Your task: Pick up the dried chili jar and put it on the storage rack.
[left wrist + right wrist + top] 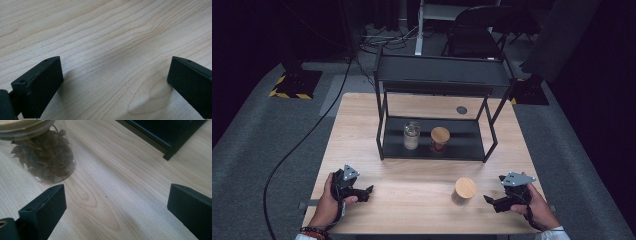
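A glass jar with a wooden lid (465, 190) stands on the table near the front right; in the right gripper view this jar (45, 157) holds dark dried pieces and sits off to the upper left of the jaws. My right gripper (493, 201) lies just right of it, open, with bare wood between its jaws (116, 207). Near the front left edge, my left gripper (363, 193) is open over bare tabletop (115, 82). On the rack's lower shelf stand a clear glass jar (411, 135) and a second wooden-lidded jar (440, 138).
A black two-level metal rack (437, 80) occupies the back half of the wooden table (412, 210); one of its feet (172, 150) shows ahead of the right jaws. A small dark disc (461, 110) lies behind the rack. A cable runs off the table's left side.
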{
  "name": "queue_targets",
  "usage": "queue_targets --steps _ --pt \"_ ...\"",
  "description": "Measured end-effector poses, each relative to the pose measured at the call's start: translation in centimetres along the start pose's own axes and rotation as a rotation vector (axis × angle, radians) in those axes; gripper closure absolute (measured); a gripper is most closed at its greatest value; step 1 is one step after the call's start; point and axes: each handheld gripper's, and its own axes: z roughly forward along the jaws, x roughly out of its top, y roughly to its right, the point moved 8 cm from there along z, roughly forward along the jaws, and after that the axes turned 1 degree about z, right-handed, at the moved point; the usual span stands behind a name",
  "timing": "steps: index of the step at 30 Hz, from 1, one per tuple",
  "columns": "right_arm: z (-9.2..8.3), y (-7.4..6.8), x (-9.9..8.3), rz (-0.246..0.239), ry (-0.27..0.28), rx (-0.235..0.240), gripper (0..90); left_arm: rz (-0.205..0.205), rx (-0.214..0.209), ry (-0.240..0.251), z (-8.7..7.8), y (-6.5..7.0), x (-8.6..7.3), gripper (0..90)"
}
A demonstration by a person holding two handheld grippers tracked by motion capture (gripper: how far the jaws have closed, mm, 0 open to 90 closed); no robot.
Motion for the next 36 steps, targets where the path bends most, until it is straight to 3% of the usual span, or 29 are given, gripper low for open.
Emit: queue_targets --steps 36 --pt "1.0 -3.4 1.4 -0.065 -0.011 0.071 2.1 0.001 0.0 -0.002 0.0 0.0 0.0 0.1"
